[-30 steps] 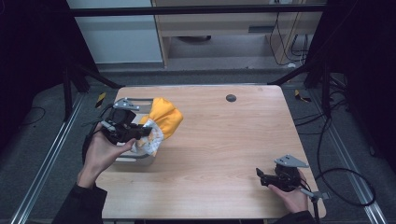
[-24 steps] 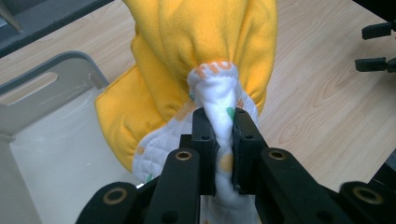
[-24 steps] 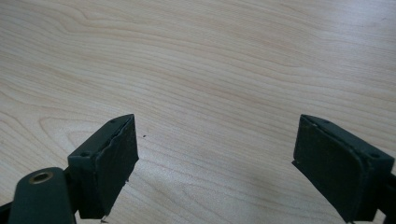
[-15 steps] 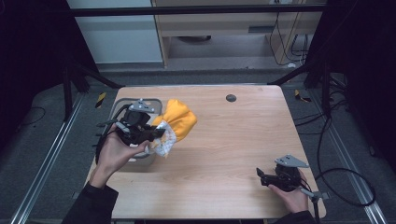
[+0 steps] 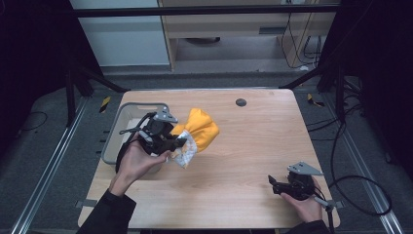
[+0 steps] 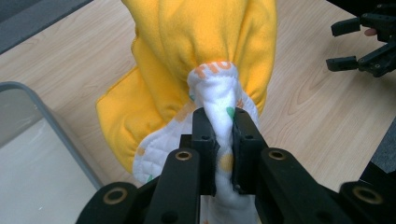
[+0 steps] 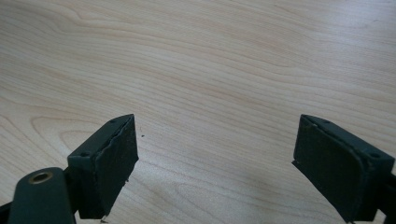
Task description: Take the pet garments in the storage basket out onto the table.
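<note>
Near edge of the table (image 5: 234, 204), right corner: right gripper (image 5: 278, 185) rests low in the person's hand, jaws spread wide with nothing between them. In the right gripper view, bare wood grain shows in the gap.

Mid-table, left side: left gripper (image 6: 223, 140) is clenched on a pinch of the white printed lining of a yellow cloth (image 5: 200, 127). The pinch is narrow, a single fold of the quilted white fabric squeezed between the jaws, with the yellow bulk bunched beyond the tips. From the high view the cloth appears to be lifted off the wood, hanging just past the right wall of the grey bin (image 5: 127, 108), which sits at the left edge.

Far edge: a small dark round disc (image 5: 240, 102) in the tabletop, well apart from everything.

Risks, as judged:
- Grip takes only a thin fold near the hem; the bundle's weight could drag the fabric out if the hand swings.
- The loose end may catch the bin rim if carried back that way.
- The cloth could unfurl mid-air and land crumpled, needing a regrasp.
- The right gripper is well apart, too distant to support a slip.
</note>
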Demonstrator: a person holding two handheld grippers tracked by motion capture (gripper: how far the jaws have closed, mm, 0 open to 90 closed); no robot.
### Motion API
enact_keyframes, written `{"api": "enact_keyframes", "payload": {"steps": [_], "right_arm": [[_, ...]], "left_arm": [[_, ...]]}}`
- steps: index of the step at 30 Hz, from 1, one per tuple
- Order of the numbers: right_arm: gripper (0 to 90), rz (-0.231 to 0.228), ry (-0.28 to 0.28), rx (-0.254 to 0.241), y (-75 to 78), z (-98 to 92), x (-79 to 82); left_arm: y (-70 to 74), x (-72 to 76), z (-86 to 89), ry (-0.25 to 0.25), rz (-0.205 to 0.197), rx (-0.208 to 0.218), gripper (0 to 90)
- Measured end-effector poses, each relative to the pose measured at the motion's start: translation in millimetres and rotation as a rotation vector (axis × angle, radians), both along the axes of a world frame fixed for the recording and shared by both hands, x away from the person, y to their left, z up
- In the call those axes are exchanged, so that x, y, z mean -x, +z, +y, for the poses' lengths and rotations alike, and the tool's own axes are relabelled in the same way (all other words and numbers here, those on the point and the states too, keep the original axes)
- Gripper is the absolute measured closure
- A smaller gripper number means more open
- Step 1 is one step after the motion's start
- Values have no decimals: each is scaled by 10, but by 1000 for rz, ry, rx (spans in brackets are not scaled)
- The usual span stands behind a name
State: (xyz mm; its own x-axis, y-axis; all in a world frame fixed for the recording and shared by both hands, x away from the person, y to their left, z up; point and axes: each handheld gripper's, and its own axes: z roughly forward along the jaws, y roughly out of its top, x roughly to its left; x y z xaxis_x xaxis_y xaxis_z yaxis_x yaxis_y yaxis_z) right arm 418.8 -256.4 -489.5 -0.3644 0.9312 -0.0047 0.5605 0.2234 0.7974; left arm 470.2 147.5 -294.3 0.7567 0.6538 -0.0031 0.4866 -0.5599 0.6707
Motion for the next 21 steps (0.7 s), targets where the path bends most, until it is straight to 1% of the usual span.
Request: {"api": "enact_keyframes", "payload": {"steps": [7, 9, 11, 12, 13, 16, 21], "right_arm": [[135, -6, -7, 9, -6, -14, 0], [135, -8, -12, 14, -9, -20, 0], [135, -7, -18, 6, -8, -24, 6], [135, -9, -20, 6, -6, -28, 8], [134, -17, -21, 11, -10, -35, 5], [135, -17, -23, 8, -10, -38, 7], [134, -18, -26, 18, -17, -46, 6]], "left_arm": [[-120, -27, -129, -27, 11, 1, 822], [-163, -37, -168, -31, 11, -6, 822], [-219, -46, -211, -41, 16, -15, 822], [-219, -46, -211, -41, 16, -15, 822], [-251, -49, -236, -46, 19, -23, 822], [-279, -46, -254, -51, 22, -24, 822], [-371, -55, -279, -56, 30, -24, 822]]}}
